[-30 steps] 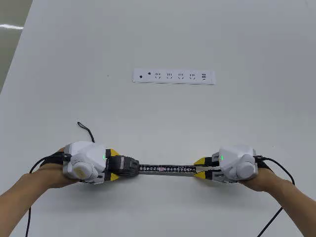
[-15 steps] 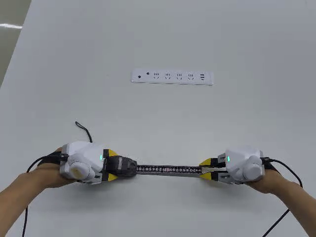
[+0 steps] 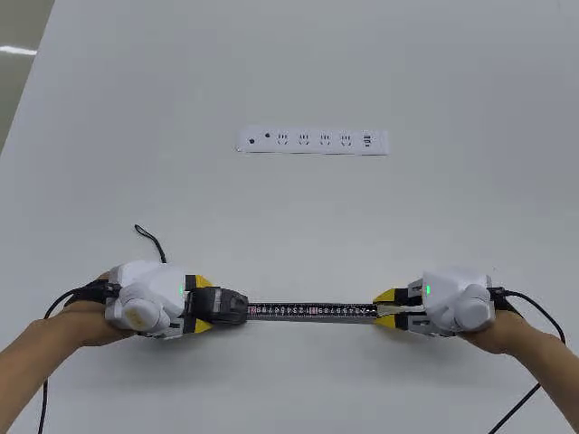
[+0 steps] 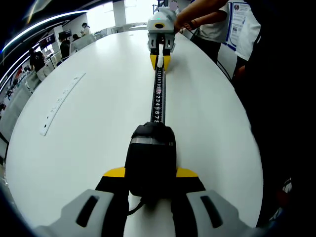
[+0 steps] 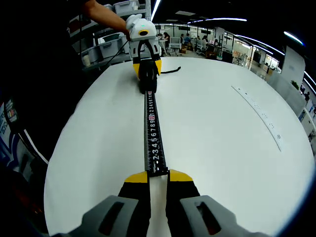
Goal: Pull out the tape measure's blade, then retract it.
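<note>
Stretched longer than a second ago: more blade (image 3: pixel 312 311) bared between the tape measure case (image 3: pixel 228 306) and the right gripper (image 3: pixel 387 308), now carried further toward 3 o'clock, with the left gripper (image 3: pixel 206 306) eased slightly toward 9 o'clock. Judged as mid-pull, the first half of the task; no sign of retraction yet, length left inside impossible to tell. Clamped across the dark case at the 9 o'clock end of the span, yellow-tipped left jaws closed to the case's width. Pinched on the blade's tip at the 3 o'clock end, right jaws nearly together, only a narrow slot between them, end hook hidden there. Stretched low along the white table (image 3: pixel 362 226) toward its 6 o'clock side, touching or just above it, cannot tell which; well apart from the power strip (image 3: pixel 312 141) up at 12 o'clock. Dark, narrow and straight, no sag or twist visible, printed with pale numerals counting up from the held tip, a reddish mark partway along. Compact black housing, greyish band across the top, thin black cord (image 3: pixel 149 240) lying on the table at 11 o'clock of the left gripper.
</note>
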Demonstrator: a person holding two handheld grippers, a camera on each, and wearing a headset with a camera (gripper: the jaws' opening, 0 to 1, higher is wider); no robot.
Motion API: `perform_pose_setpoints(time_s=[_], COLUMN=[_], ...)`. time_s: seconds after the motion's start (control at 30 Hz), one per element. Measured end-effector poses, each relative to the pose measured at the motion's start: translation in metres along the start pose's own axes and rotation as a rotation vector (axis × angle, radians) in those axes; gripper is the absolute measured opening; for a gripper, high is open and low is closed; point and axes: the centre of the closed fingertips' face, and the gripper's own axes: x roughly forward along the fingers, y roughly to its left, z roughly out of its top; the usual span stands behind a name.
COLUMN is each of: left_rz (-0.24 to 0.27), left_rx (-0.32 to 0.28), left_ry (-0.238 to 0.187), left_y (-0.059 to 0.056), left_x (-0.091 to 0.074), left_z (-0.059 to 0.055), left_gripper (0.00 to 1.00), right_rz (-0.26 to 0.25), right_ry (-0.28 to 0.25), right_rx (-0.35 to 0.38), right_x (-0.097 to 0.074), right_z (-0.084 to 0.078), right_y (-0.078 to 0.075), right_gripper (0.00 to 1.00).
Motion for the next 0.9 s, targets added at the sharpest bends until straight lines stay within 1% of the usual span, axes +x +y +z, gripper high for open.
perform_pose_setpoints(time_s=[0.47,0.57,0.7,0.73,0.77,0.9], left_rz=[0.0,-0.001,-0.002,-0.002,-0.002,-0.001], left_rx=[0.004,0.004,0.006,0.006,0.007,0.003], left_ry=[0.001,0.002,0.005,0.006,0.008,0.01], left_y=[0.0002,0.0001,0.0001,0.0001,-0.0002,-0.0002], left_x=[0.0003,0.0007,0.0011,0.0011,0.0011,0.0014], left_z=[-0.0013,-0.0014,-0.0014,-0.0015,-0.0016,-0.0015], left_gripper=[0.28,0.28,0.28,0.28,0.28,0.28], right_rz=[0.003,0.006,0.002,0.012,0.007,0.008], right_ry=[0.001,-0.009,-0.011,-0.017,-0.019,-0.024], right_rx=[0.007,0.013,0.008,0.024,0.015,0.025], right_x=[-0.0051,-0.0069,-0.0062,-0.0061,-0.0068,-0.0076], right_z=[-0.0055,-0.0048,-0.0055,-0.006,-0.0062,-0.008], right_y=[-0.0008,0.0005,0.0004,0.0018,0.001,0.0003], right_gripper=[0.07,0.07,0.06,0.06,0.06,0.06])
